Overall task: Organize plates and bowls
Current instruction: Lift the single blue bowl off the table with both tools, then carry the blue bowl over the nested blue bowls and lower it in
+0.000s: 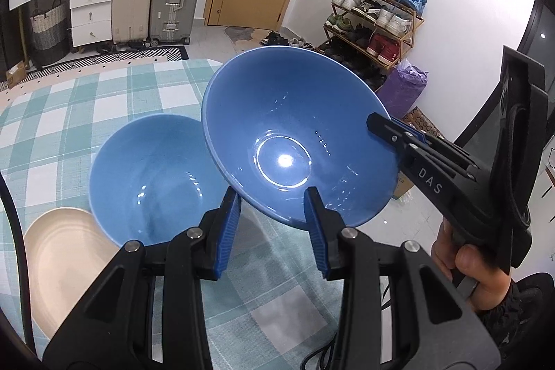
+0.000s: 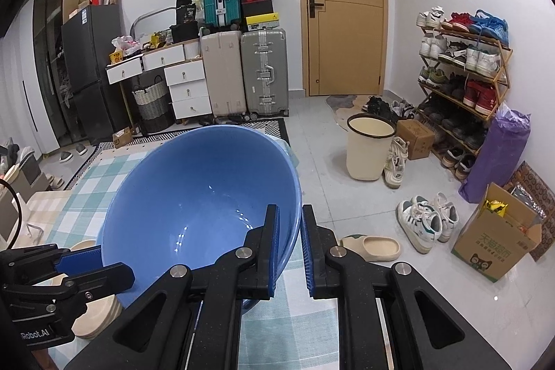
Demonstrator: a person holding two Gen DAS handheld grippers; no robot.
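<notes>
Midway through stacking, I keep the raised blue bowl (image 1: 295, 141) tilted above and just right of the second blue bowl (image 1: 152, 182) on the checked tablecloth (image 1: 69, 134); it should level out before lowering inside. My right gripper (image 2: 289, 252) is clamped on its rim; my left gripper (image 1: 272, 224) stands partly open beneath, holding nothing.
</notes>
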